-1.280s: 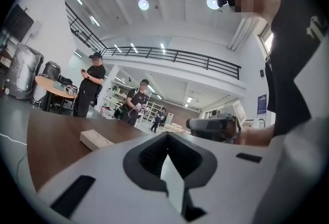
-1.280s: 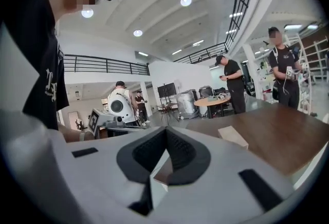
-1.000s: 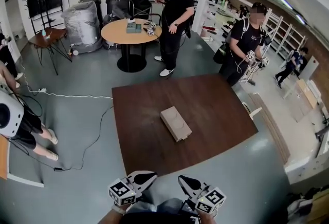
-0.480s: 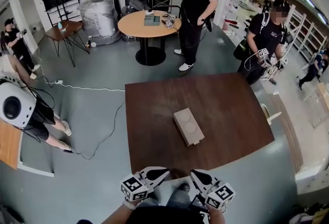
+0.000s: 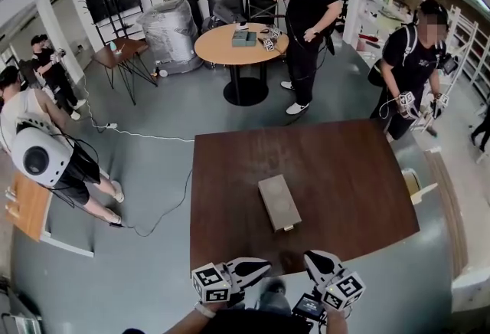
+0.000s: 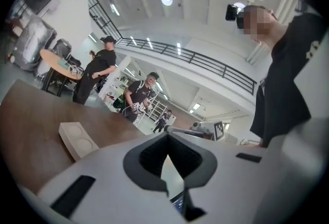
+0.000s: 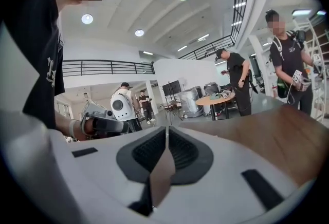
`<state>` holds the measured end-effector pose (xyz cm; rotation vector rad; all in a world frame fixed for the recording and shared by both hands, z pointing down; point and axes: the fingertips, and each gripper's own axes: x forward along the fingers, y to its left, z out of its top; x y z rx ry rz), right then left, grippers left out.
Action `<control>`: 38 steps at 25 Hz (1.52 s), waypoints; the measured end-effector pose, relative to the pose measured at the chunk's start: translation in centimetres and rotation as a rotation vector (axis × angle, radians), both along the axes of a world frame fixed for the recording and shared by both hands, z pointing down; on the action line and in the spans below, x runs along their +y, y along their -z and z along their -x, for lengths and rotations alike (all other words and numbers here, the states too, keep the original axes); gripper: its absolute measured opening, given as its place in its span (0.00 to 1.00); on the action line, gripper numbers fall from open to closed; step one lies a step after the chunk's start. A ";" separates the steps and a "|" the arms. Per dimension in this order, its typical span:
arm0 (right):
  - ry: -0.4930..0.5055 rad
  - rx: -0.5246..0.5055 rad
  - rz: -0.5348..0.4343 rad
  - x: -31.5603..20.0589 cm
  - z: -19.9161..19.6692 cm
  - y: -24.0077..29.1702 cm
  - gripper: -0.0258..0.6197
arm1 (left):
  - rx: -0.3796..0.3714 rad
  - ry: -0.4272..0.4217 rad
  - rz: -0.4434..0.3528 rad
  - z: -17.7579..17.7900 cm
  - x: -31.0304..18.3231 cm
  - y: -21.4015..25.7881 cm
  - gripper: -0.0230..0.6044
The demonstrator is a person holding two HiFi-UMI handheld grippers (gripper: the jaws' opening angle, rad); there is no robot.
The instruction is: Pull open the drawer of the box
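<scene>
A pale, flat, oblong box [image 5: 279, 202] lies on the dark brown table [image 5: 337, 171], one short end towards me with a small tab on it. Two round dimples mark its top in the left gripper view [image 6: 77, 138]. My left gripper [image 5: 259, 267] and right gripper [image 5: 315, 259] hover side by side at the table's near edge, short of the box and touching nothing. In the left gripper view the left gripper [image 6: 167, 138] has its tips together with nothing between them. The right gripper [image 7: 166, 130] is likewise shut and empty.
A person in black [image 5: 306, 11] stands beyond the table next to a round wooden table [image 5: 241, 45]. Another person with a backpack [image 5: 409, 57] stands at the right. People [image 5: 46, 164] stand at the left, and a cable [image 5: 157, 214] runs over the grey floor.
The table and box have drawn nearer and the box now lies lengthwise towards me. Both grippers have moved forward to the table's near edge, still shut.
</scene>
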<state>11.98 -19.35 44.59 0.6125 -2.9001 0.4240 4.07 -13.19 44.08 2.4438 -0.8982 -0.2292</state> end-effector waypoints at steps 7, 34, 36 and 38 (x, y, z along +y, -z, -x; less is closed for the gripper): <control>0.052 -0.002 0.036 -0.9 -2.4 -1.7 0.03 | 0.043 0.098 0.055 -1.5 -1.1 -0.6 0.04; 0.177 0.195 -0.044 1.8 14.4 -7.0 0.03 | -0.102 0.270 -0.068 13.7 0.7 -1.4 0.05; 0.168 0.219 -0.044 1.1 15.1 -7.2 0.03 | -0.096 0.284 -0.083 15.6 0.6 -0.8 0.04; 0.144 0.240 -0.040 0.3 15.5 -8.0 0.03 | -0.099 0.310 -0.070 17.6 0.5 -1.0 0.05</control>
